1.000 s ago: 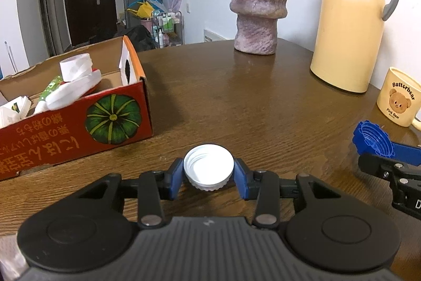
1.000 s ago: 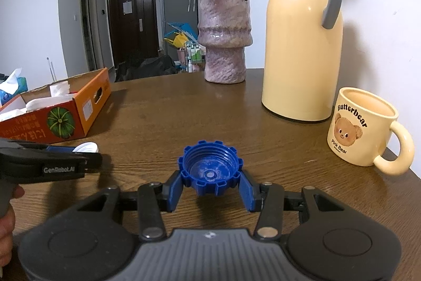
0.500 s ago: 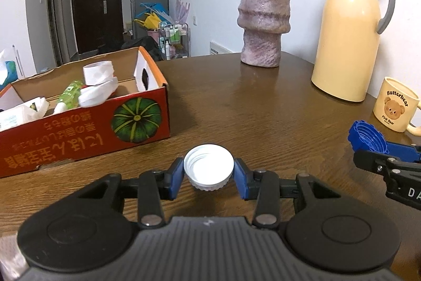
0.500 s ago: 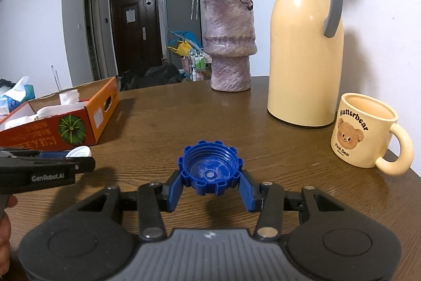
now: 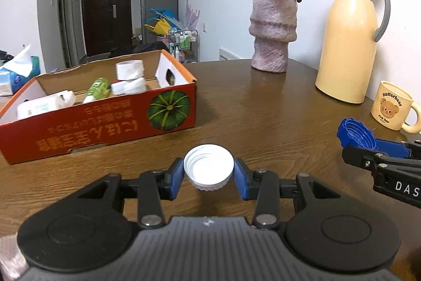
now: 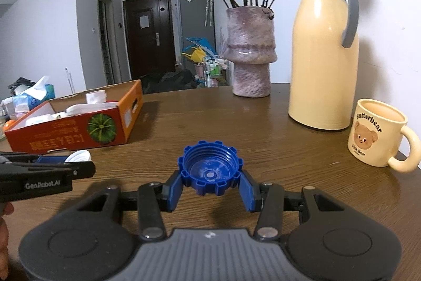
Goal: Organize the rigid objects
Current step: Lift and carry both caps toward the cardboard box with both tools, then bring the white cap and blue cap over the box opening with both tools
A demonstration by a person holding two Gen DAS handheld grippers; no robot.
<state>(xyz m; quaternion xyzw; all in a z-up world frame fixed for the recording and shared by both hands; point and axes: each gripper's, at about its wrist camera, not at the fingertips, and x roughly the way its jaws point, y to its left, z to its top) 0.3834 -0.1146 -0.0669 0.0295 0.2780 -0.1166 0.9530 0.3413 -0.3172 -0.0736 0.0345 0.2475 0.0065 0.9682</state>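
Two bottle caps are up off the brown wooden table (image 5: 276,107), one in each gripper. The left gripper (image 5: 208,171) pinches a round white plastic cap (image 5: 208,167) by its sides, open side up. The right gripper (image 6: 210,179) squeezes a bigger blue plastic cap with bumpy teeth (image 6: 209,170) the same way.

An orange cardboard box with a green pumpkin picture (image 5: 168,107) sits ahead on the left. It already has white bottles and lids inside, so the caps most likely go there.

What could go wrong? Both caps are round and smooth, and they are held only at two thin edges. A quick tilt could make one pop out and roll off the table. The two grippers are near each other, so they might bump. A low move could also hit the box wall.
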